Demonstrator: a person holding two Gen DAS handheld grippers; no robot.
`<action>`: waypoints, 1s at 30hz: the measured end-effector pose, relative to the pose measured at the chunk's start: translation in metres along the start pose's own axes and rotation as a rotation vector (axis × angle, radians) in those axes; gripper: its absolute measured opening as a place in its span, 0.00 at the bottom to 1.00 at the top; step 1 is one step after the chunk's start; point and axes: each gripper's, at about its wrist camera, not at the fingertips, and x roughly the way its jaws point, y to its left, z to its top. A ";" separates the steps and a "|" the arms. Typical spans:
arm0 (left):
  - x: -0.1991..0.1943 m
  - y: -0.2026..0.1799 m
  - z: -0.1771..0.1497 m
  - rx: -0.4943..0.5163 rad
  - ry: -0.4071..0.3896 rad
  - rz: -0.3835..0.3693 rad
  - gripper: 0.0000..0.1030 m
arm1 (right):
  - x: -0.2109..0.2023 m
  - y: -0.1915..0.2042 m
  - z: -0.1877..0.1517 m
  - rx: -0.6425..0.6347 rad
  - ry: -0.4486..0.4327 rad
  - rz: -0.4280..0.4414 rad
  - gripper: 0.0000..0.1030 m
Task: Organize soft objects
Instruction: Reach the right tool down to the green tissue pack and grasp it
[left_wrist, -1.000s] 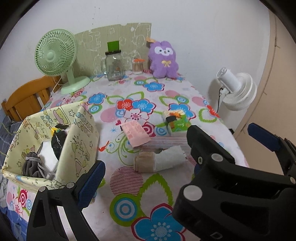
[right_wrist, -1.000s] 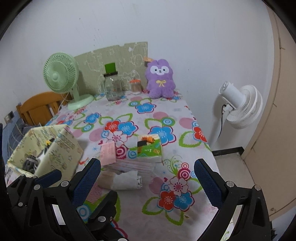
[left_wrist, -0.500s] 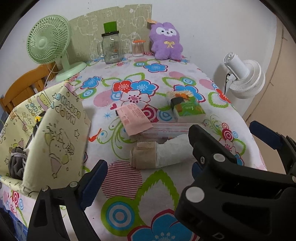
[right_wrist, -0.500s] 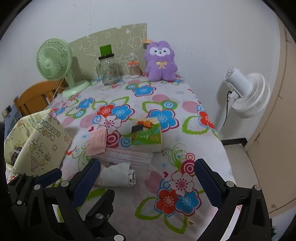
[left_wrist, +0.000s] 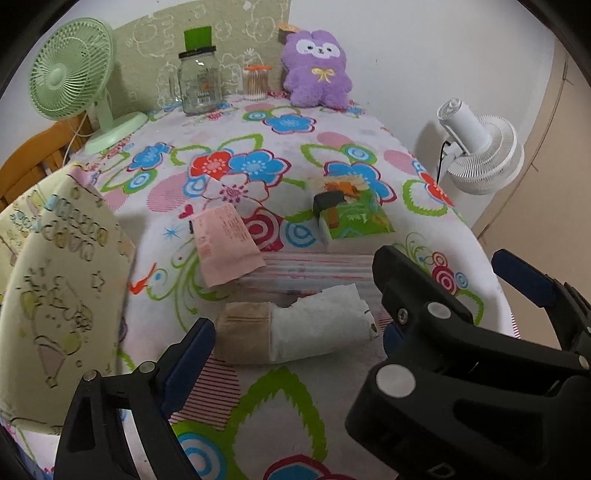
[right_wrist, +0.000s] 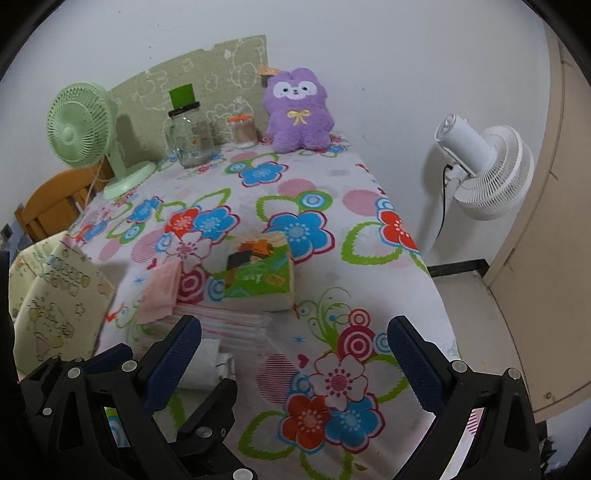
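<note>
Floral-cloth tabletop (left_wrist: 258, 122): fabric bin (left_wrist: 55, 295) at left edge, rolled beige-and-white cloth (left_wrist: 295, 332) lying just ahead of left gripper (left_wrist: 291, 354), jaws open and empty, right gripper (right_wrist: 295, 354) likewise open; step judged approach, next closing on the roll.
</note>
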 end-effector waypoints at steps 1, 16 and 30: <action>0.002 -0.001 0.000 0.001 0.007 0.000 0.90 | 0.002 -0.001 0.000 0.001 0.006 0.001 0.99; 0.003 0.003 -0.004 0.006 0.049 -0.037 0.73 | 0.007 0.004 -0.002 0.000 0.020 0.034 0.99; -0.019 0.004 -0.006 0.018 -0.012 -0.021 0.25 | -0.011 0.014 -0.002 -0.021 -0.021 0.047 0.99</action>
